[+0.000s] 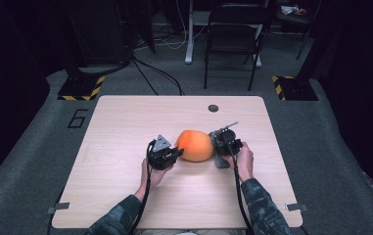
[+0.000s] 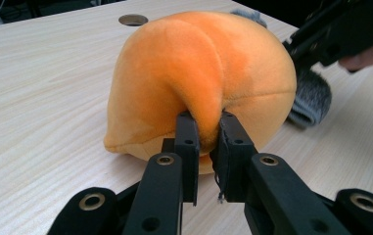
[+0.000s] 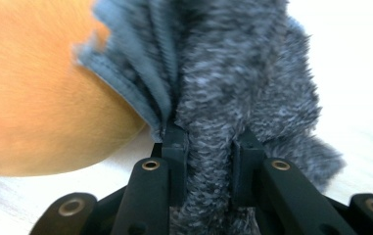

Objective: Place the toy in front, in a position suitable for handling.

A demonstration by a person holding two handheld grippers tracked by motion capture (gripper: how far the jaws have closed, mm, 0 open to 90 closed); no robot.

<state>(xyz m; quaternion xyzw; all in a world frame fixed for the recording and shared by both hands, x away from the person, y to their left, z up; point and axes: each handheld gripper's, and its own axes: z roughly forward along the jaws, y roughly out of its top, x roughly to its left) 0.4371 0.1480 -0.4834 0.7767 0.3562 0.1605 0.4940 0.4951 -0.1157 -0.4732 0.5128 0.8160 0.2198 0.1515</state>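
An orange plush toy [image 1: 195, 145] with a rounded body lies on the wooden table [image 1: 125, 122] near its middle. My left gripper [image 1: 175, 152] is at the toy's left side, shut on a fold of its orange fabric [image 2: 201, 105]. A grey fuzzy part [image 1: 220, 160] sticks out on the toy's right side. My right gripper [image 1: 219, 147] is shut on that grey fuzzy part [image 3: 213, 161], which bunches between the jaws, with the orange body [image 3: 37, 98] close on the left. From the left gripper view the right gripper [image 2: 316, 44] shows behind the toy.
A round cable hole [image 1: 213, 108] sits near the table's far edge. A folding chair [image 1: 233, 34] and black stands [image 1: 83, 83] are on the floor beyond the table. Bare tabletop lies to the left and in front of the toy.
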